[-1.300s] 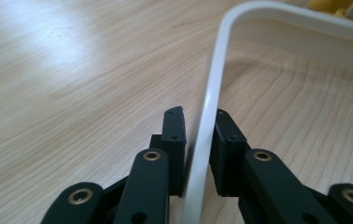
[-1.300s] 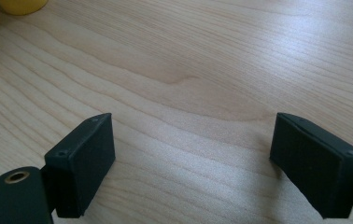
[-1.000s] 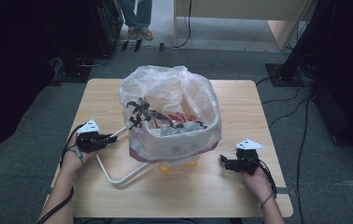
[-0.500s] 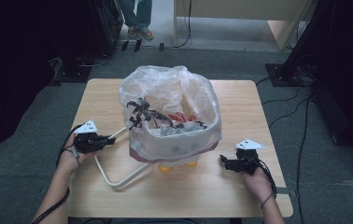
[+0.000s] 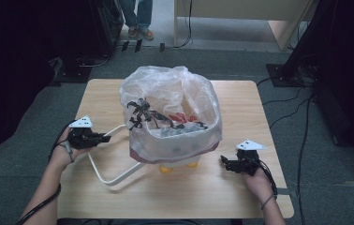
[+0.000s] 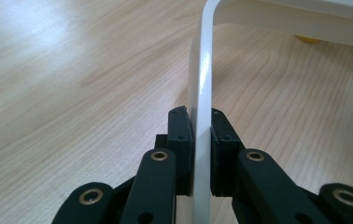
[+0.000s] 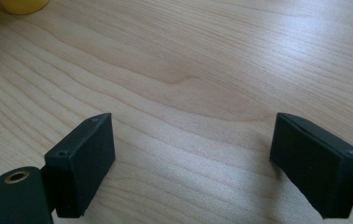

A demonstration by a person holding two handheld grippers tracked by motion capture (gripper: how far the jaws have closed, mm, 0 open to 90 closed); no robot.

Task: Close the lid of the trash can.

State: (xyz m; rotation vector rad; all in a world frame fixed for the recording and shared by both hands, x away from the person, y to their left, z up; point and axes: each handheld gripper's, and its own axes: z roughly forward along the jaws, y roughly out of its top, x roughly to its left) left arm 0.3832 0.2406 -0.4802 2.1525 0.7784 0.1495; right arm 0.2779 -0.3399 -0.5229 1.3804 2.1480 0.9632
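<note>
Black jaws of the left gripper (image 6: 199, 140) are clamped tight on a white handle (image 6: 201, 93), a flat band pinched between both pads with no gap. In the high view the left gripper (image 5: 104, 138) sits at the table's left side, and the white handle (image 5: 114, 176) loops from it along the wooden table (image 5: 212, 197) toward the underside of the basket (image 5: 175, 152). Basket stands mid-table, lined with a clear plastic bag (image 5: 165, 86) that puffs up above its rim; dark tangled items and something red lie inside, too small to name. Yellow feet (image 5: 165, 169) peek out under the basket's near edge. Right gripper (image 7: 193, 163) is spread wide, nothing between the pads, bare wood under it. High view puts the right gripper (image 5: 223, 161) near the table's right front, just beside the basket, apart from it, jaws toward it. Yellow bits (image 7: 20, 4) show at the upper left of the right gripper view.
</note>
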